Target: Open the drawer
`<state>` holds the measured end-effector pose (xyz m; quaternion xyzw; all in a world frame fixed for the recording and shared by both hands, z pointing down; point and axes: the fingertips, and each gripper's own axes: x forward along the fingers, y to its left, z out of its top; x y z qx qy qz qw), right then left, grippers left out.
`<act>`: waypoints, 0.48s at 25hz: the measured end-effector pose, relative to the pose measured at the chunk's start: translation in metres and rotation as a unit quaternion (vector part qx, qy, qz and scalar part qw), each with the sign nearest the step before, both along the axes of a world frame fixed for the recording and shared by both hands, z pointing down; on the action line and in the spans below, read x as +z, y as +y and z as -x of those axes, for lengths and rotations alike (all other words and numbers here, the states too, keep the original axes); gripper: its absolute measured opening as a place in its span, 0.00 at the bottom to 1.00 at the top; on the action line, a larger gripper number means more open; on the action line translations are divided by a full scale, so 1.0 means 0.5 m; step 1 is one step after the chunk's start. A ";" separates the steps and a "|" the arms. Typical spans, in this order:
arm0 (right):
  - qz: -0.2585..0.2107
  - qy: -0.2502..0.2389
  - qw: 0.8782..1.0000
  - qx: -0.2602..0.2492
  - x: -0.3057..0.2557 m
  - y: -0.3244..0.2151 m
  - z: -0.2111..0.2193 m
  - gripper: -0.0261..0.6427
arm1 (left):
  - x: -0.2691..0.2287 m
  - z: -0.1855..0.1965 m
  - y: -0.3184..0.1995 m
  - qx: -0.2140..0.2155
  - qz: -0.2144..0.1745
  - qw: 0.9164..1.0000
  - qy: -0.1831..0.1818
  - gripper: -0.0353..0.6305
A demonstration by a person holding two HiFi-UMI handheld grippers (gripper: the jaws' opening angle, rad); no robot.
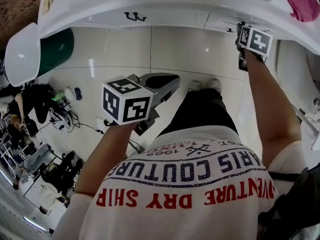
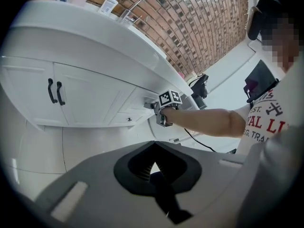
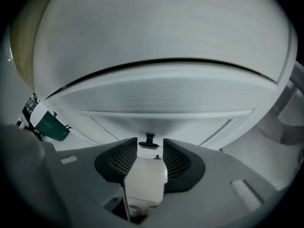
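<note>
The white drawer front (image 3: 156, 99) fills the right gripper view under the rounded edge of the vanity top. Its small black knob (image 3: 148, 140) stands just ahead of my right gripper (image 3: 150, 148), in line with the gap between the jaws and untouched by them. The jaws are open. The head view shows the right gripper (image 1: 243, 51) up against the vanity front at the upper right. In the left gripper view the right gripper (image 2: 161, 118) sits at the drawers. My left gripper (image 1: 170, 81) hangs free over the floor, shut and empty; the left gripper (image 2: 153, 148) is well short of the cabinet.
Two cabinet doors with black handles (image 2: 54, 91) are left of the drawers. On the vanity top are a faucet (image 2: 135, 1), bottles and a pink cloth (image 1: 300, 1). A green bin (image 1: 55, 49) and a white bowl (image 1: 20, 54) stand at the left, over the tiled floor.
</note>
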<state>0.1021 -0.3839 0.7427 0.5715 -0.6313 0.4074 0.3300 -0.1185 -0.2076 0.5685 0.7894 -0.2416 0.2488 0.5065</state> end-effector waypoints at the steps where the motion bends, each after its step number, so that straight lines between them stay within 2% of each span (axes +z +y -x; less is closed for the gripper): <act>1: 0.005 -0.005 1.000 0.010 0.001 0.000 -0.002 0.28 | -0.001 -0.002 0.000 0.000 0.001 1.000 0.001 0.04; 4: 0.011 -0.016 0.999 0.028 -0.002 0.003 -0.003 0.24 | -0.008 -0.008 0.005 0.004 0.000 1.000 0.004 0.04; 12: 0.015 -0.017 0.999 0.023 -0.001 0.006 -0.002 0.24 | -0.001 -0.025 0.024 0.017 0.006 1.000 0.006 0.04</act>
